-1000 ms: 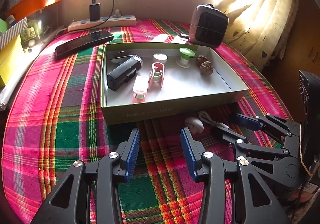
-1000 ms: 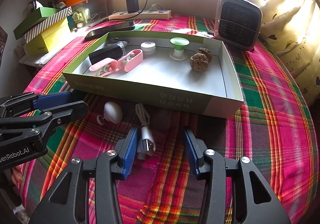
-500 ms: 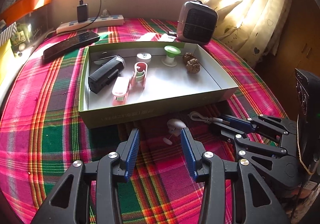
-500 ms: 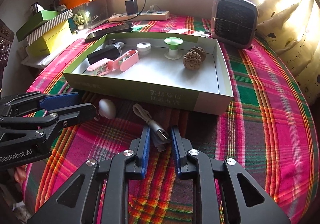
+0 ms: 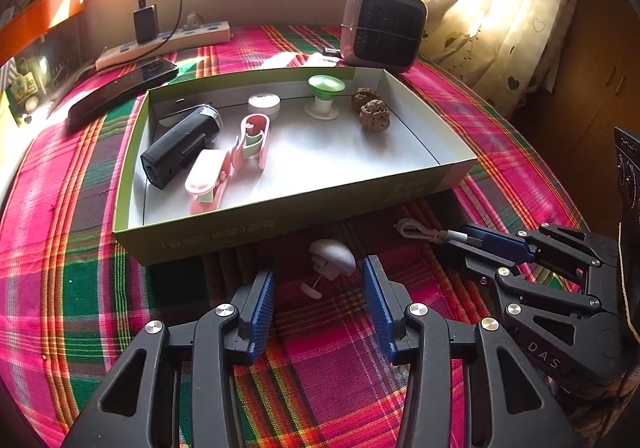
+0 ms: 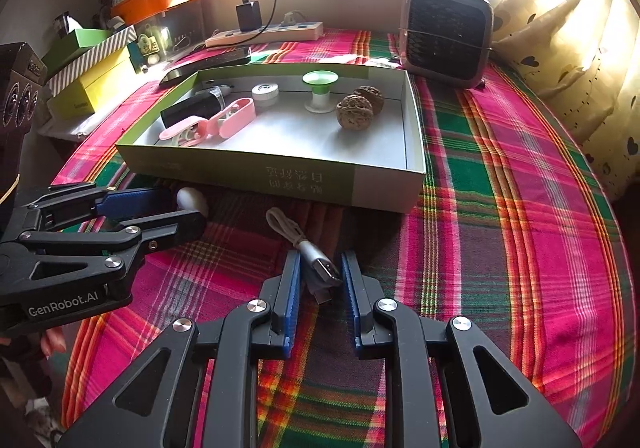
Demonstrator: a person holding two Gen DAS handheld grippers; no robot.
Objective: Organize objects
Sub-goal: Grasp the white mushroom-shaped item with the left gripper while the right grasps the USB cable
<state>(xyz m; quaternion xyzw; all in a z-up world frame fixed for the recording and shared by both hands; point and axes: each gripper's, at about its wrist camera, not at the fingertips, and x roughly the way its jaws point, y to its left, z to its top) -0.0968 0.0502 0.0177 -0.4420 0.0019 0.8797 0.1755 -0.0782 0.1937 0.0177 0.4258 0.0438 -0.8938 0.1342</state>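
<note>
- The right gripper has just closed its blue fingers onto the metal plug of a short white USB cable, which lies on the plaid tablecloth just in front of the shallow green box; the pads press on both sides of the plug.
- The left gripper stands open, fingers apart on either side of a small white egg-shaped object on the cloth, not touching it.
- Inside the box lie a black device, two pink clips, a white round case, a green-topped spool and two walnuts.
- Far behind the box stand a small heater at the right and a power strip at the left.
</note>
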